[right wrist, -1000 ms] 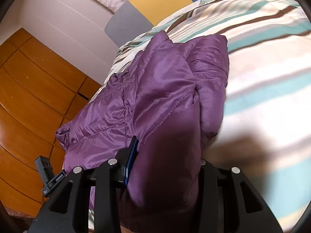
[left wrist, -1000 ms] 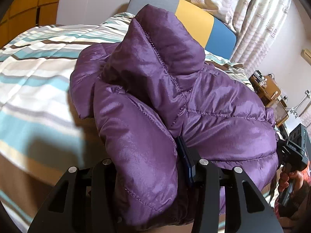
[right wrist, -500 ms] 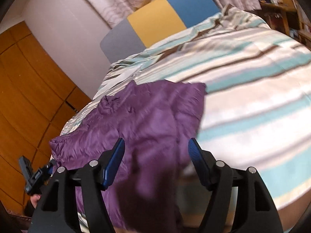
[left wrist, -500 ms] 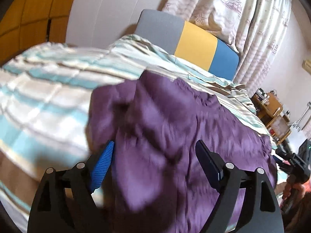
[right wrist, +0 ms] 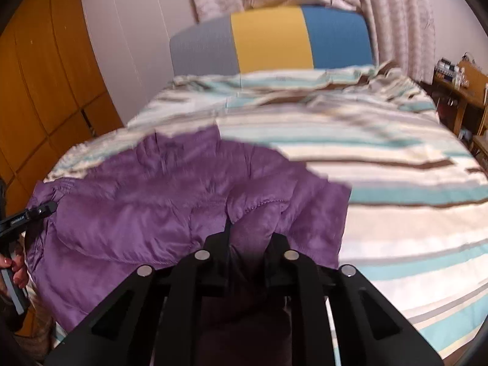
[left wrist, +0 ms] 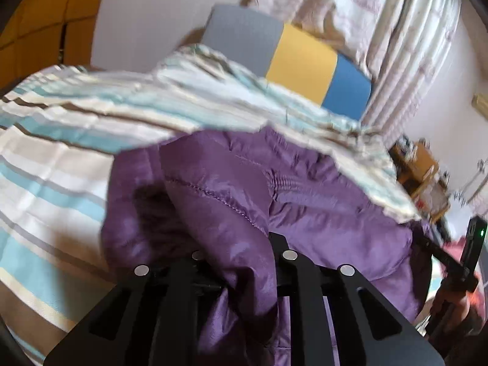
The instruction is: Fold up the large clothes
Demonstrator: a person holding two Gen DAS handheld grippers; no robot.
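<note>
A purple quilted puffer jacket (left wrist: pixel 305 201) lies spread on the striped bed near its foot edge; it also shows in the right wrist view (right wrist: pixel 158 198). My left gripper (left wrist: pixel 241 244) is shut on a fold of the jacket's near edge, with fabric bunched over its fingers. My right gripper (right wrist: pixel 247 238) is shut on another fold of the jacket's near edge. Each view shows the other gripper at its edge, the right gripper (left wrist: pixel 469 253) and the left gripper (right wrist: pixel 21 219), both by the jacket's hem.
The bed cover (right wrist: pixel 381 158) has teal, brown and white stripes. A grey, yellow and blue headboard (right wrist: pixel 268 39) stands at the far end under curtains. A wooden wardrobe (right wrist: pixel 39 85) is on the left, and a cluttered wooden desk (right wrist: pixel 460 88) is on the right.
Both grippers let go of the raised jacket, which dropped flat on the bed. They opened wide half a second ago and are now shut again on folds at its near edge.
</note>
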